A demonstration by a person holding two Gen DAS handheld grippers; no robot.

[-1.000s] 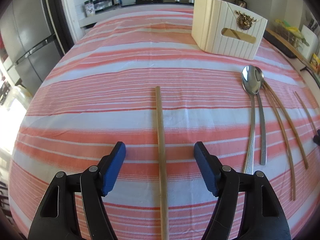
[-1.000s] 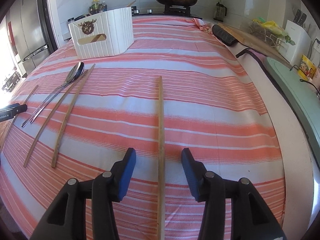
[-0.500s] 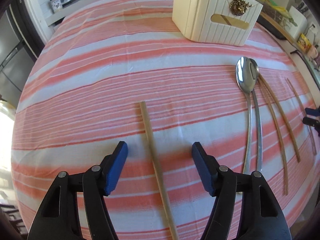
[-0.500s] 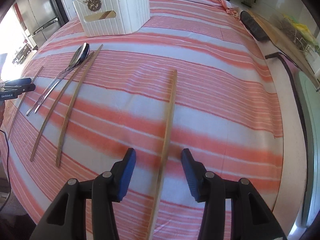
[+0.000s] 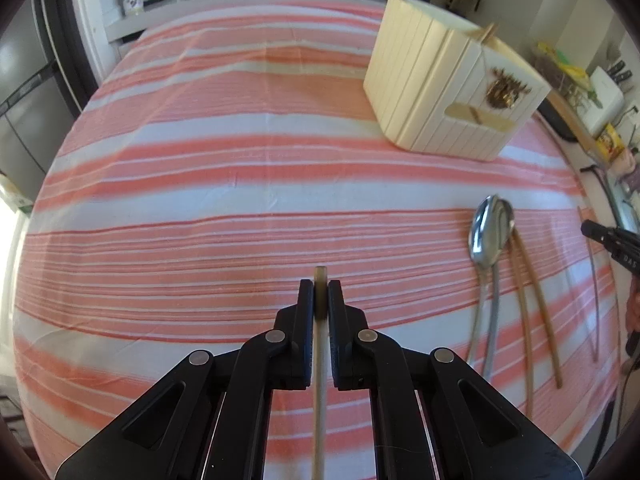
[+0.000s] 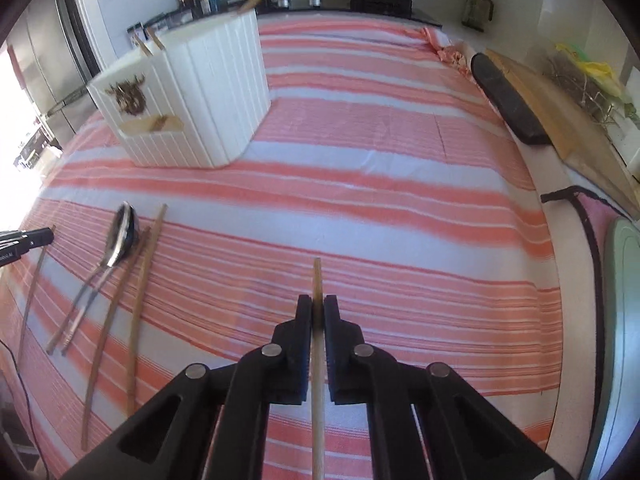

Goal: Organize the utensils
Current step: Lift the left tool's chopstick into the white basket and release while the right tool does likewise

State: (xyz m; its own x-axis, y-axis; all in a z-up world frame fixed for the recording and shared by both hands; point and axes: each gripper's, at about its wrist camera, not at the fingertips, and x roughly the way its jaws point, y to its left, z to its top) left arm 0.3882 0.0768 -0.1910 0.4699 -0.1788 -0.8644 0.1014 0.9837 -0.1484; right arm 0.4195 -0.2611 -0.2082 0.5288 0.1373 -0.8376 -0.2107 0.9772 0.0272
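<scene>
Each hand-held gripper, left [image 5: 321,294] and right [image 6: 317,309], clamps one chopstick [image 5: 320,278] [image 6: 317,276] (white holder [image 5: 448,92] beyond) above the striped desk [image 5: 240,184].

Spoons [image 5: 490,236] lie on tablecloth [image 5: 240,184] before holder [image 5: 452,92].

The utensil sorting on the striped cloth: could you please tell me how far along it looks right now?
Partly done. A few chopsticks already stand in the white holder. In hand: the left hand-held gripper and the right hand-held gripper are each shut on a chopstick. Still left on the cloth: two spoons, a pair of chopsticks beside them, and one more chopstick further right.
</scene>
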